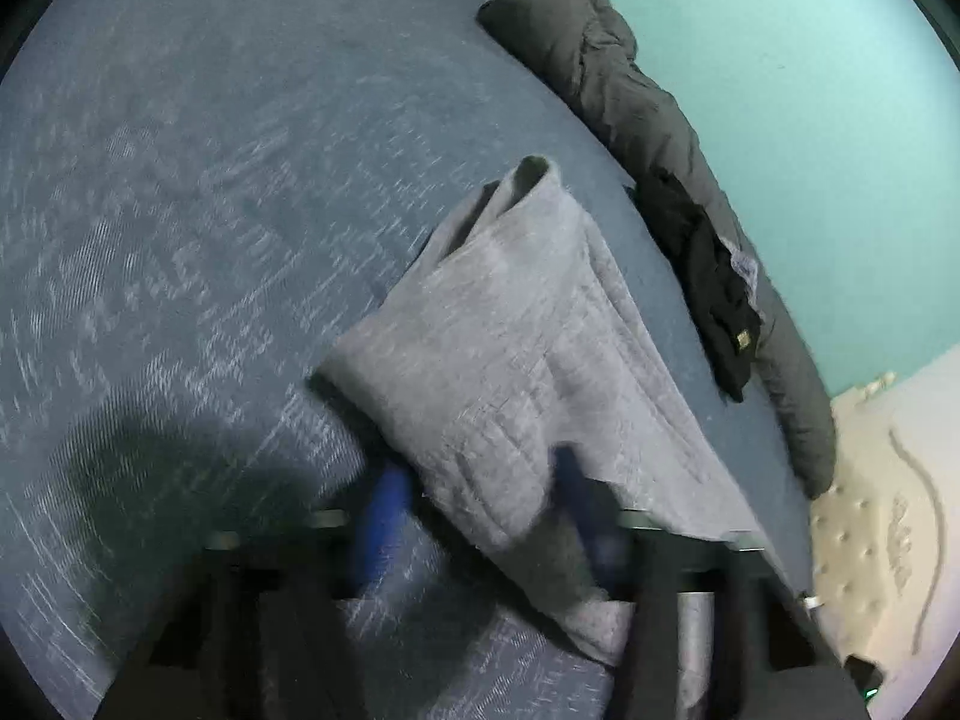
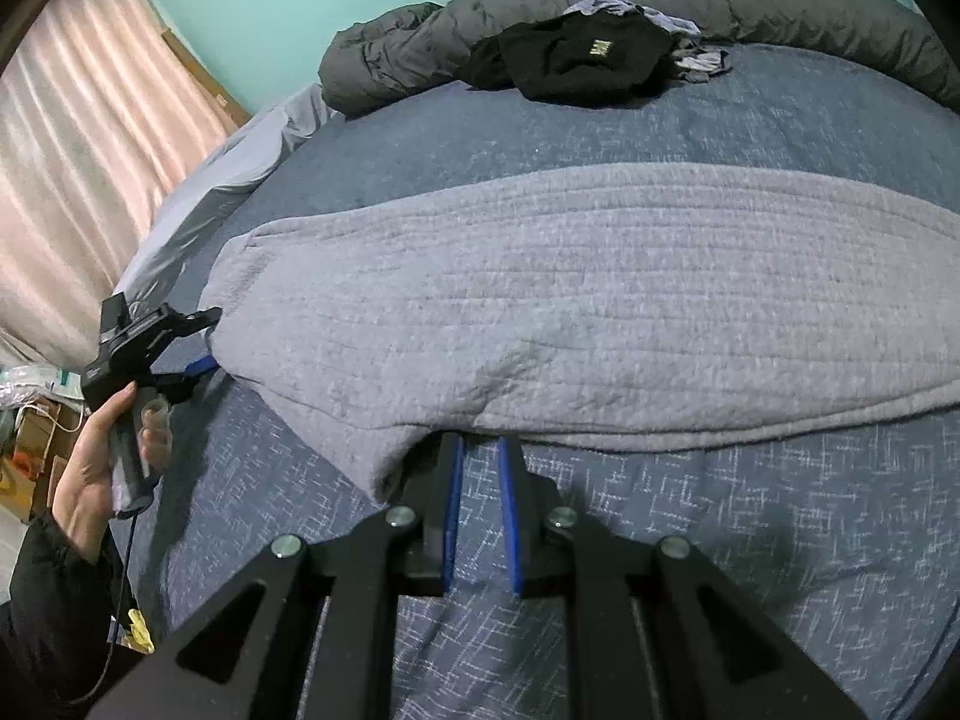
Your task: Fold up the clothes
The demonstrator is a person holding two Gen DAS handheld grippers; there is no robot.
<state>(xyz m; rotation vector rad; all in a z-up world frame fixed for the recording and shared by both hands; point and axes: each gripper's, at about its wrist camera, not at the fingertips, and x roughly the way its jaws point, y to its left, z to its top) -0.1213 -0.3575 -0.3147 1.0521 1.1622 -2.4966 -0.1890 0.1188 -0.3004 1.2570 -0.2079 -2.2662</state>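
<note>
We are looking at a grey quilted garment [image 2: 600, 294] that is lying spread lengthwise across a blue patterned bedspread [image 2: 750, 540], and we are placing everything else against that garment. In the right wrist view, our right gripper [image 2: 480, 450] is sitting at the garment's near edge, its two blue-lined fingers [image 2: 453, 498] standing slightly apart with bedspread showing between them and their tips just tucking under the hem (pinching nothing that we can see). At the garment's left end, our left hand [image 2: 90, 468] is holding the left gripper [image 2: 204, 348], whose tips are meeting the cloth there. In the blurred left wrist view, the left gripper [image 1: 474, 468] is showing spread fingers with a corner of the garment [image 1: 510, 360] lying between them; whether they are squeezing it we cannot tell. Beyond the garment's far side, a black garment [image 2: 576, 60] is lying against a rolled dark grey duvet [image 2: 408, 54], with a teal wall [image 2: 300, 0] behind. A pink curtain [image 2: 90, 138] is hanging far off past the left end.
</note>
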